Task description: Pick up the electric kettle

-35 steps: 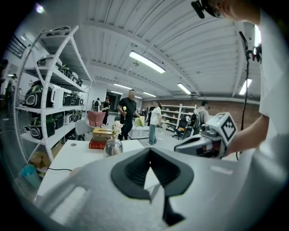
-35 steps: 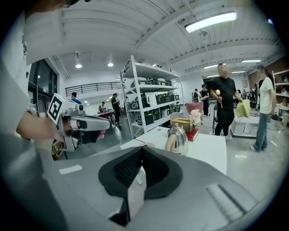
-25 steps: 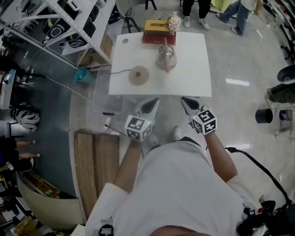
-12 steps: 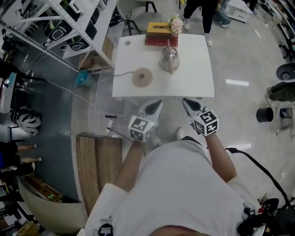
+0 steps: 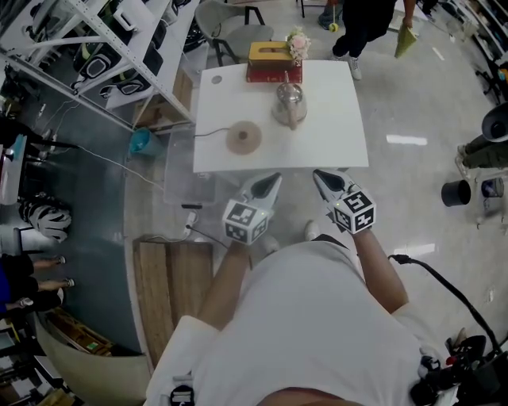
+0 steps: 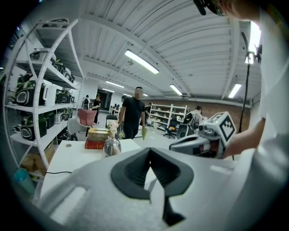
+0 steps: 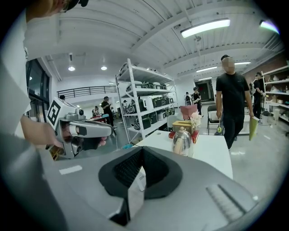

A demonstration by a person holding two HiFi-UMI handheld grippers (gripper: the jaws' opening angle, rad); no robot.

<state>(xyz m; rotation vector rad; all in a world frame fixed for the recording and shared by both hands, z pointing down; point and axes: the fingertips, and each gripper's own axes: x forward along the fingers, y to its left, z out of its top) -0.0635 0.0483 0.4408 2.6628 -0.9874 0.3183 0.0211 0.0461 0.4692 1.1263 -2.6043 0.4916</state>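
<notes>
The electric kettle (image 5: 288, 101), shiny metal with a pale handle, stands upright on the white table (image 5: 333, 143) toward its far side. It also shows in the left gripper view (image 6: 111, 145) and the right gripper view (image 7: 182, 140). Its round base (image 5: 243, 136) lies apart to the left, with a cord running off the table's left edge. My left gripper (image 5: 270, 178) and right gripper (image 5: 319, 175) hover side by side just short of the table's near edge, well short of the kettle. Both are shut with nothing in them.
A yellow box (image 5: 270, 51) on a red book (image 5: 272, 70) and a small bunch of flowers (image 5: 298, 40) sit at the table's far edge behind the kettle. White shelving (image 5: 119, 40) with appliances stands to the left. A person (image 5: 369, 20) stands beyond the table.
Both grippers have stayed where they were. The people beyond the table's far edge have walked on, and the view has shifted slightly.
</notes>
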